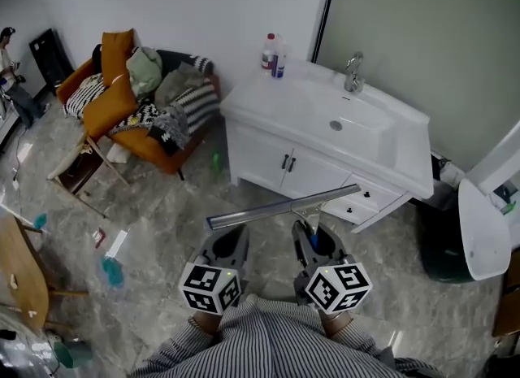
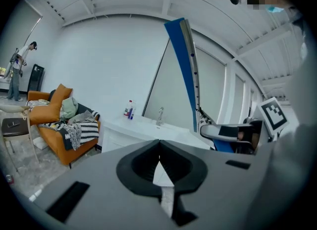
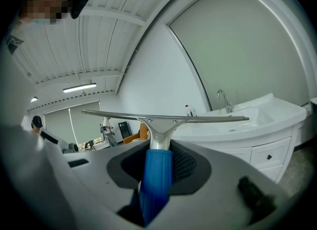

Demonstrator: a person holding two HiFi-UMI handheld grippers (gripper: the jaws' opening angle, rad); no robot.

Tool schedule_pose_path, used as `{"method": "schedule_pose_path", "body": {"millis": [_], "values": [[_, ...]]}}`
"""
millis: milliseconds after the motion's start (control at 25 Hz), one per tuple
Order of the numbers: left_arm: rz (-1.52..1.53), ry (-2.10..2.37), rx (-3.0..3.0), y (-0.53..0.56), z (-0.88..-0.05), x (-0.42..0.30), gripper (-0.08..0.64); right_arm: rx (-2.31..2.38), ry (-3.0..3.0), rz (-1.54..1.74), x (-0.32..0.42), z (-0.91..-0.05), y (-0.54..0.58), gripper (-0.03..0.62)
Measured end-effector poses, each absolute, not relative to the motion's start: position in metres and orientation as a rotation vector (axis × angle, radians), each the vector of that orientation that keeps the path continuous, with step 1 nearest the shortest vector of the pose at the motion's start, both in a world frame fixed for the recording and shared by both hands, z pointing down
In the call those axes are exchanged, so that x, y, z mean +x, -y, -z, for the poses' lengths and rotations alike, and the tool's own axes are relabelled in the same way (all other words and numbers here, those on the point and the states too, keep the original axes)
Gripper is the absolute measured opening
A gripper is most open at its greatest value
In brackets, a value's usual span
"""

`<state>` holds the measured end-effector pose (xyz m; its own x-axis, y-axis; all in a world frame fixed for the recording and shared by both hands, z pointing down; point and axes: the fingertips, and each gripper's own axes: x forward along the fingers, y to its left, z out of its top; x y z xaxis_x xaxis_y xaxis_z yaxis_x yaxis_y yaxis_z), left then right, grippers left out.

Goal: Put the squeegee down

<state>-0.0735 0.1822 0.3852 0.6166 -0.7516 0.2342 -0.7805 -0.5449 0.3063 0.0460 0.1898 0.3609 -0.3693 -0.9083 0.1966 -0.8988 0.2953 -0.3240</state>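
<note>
The squeegee has a long metal blade and a blue handle. My right gripper is shut on that handle and holds it in the air, with the blade lying level across the jaw tips. This is in front of the white washbasin cabinet. In the left gripper view the squeegee stands at the right, next to the right gripper. Beside it on the left, my left gripper is shut with nothing between its jaws.
The basin top carries a tap and two bottles at its back left corner. An orange armchair piled with clothes stands to the left. A black bin and a white fixture are at the right. Small litter lies on the marble floor.
</note>
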Motion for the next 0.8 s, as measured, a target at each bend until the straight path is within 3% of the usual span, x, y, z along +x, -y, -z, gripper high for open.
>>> {"method": "schedule_pose_path", "body": {"millis": [800], "values": [[-0.115,1.272,2.454,-0.010,-0.389,-0.051,0.012,-1.707,-2.563,0.628,0.068,-0.375,-0.014,0.103]]}}
